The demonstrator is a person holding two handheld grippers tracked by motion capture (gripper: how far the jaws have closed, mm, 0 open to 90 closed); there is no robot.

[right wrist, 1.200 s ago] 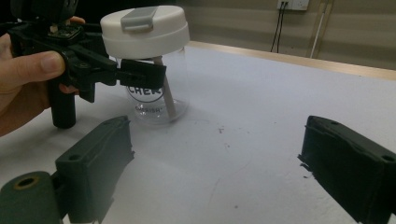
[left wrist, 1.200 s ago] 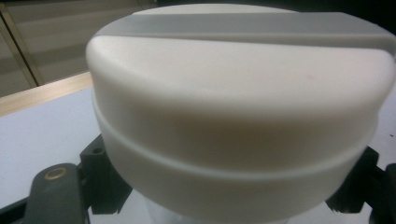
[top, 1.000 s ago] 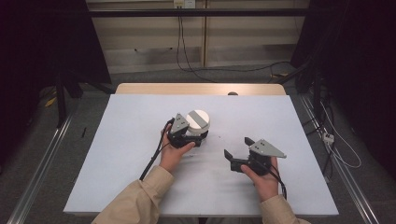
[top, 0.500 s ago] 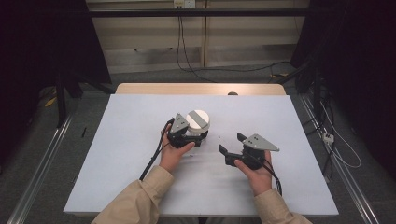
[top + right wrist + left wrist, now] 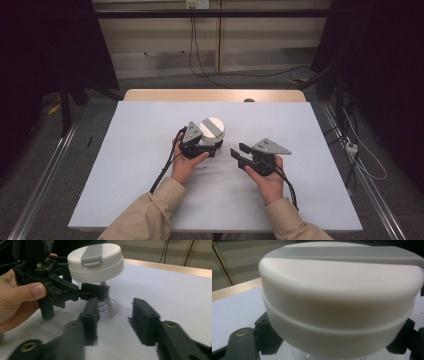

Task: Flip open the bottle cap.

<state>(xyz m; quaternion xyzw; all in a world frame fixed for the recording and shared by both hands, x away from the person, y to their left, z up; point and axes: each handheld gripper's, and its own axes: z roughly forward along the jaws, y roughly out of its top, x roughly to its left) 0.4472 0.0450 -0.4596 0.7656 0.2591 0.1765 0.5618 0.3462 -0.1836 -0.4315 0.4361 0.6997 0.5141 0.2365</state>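
Dark curtains and a pale wall with hanging cables back a matte, pale blue-white table (image 5: 150,150) edged at its far side by a strip of light wood. One container stands on it: a clear cup (image 5: 106,306) with a see-through, rounded body, topped by a smooth, thick, round white lid (image 5: 212,128) that carries a flat grey bar across its crown; a pale straw-like stick shows inside the clear body. Two grippers are at work, both of black, angular plastic with brass-coloured pivots and a grey three-cornered plate on top. The left gripper (image 5: 96,292) is clamped on the cup just under the lid, its jaws drawn close together around the narrow clear body, so the lid bulges right above them in the left gripper view. The right gripper (image 5: 239,151) sits just beside the cup, on the side away from the left hand, its jaws pointing at the cup; they have just been closing, stand partly apart, and nothing lies between them. Two tan sleeves come in from the near edge.
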